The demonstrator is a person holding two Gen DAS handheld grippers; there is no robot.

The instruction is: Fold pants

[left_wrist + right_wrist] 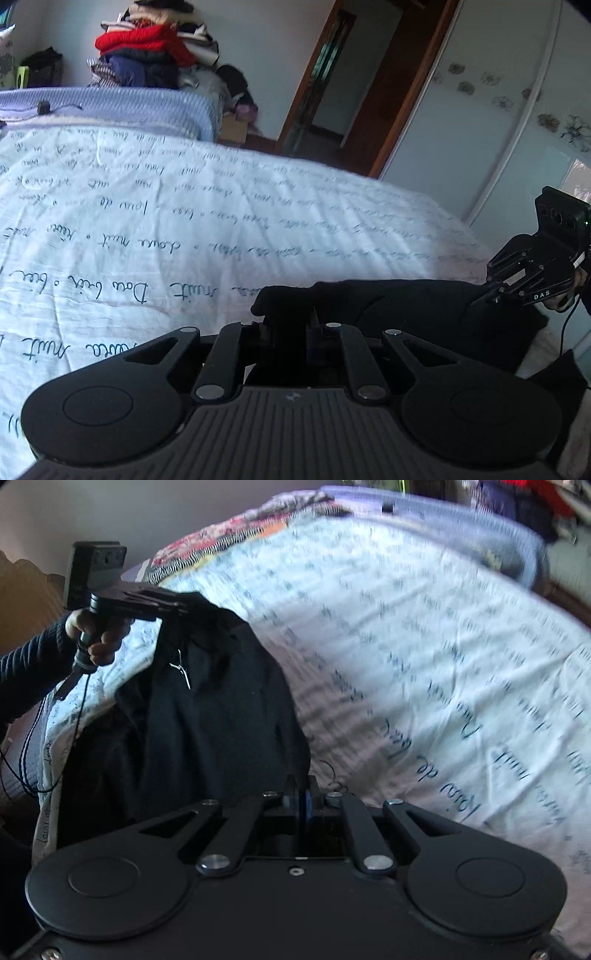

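Black pants hang between my two grippers above the near edge of the bed; in the right wrist view the pants drape down dark and wrinkled. My left gripper is shut on one corner of the pants' top edge; it also shows in the right wrist view, holding the cloth up. My right gripper is shut on the other corner; it also shows in the left wrist view at the far right, pinching the cloth.
A white bedsheet with handwriting print covers the bed. A blue striped blanket lies at the far end. A pile of clothes stands behind the bed. A doorway and a white wardrobe are at the right.
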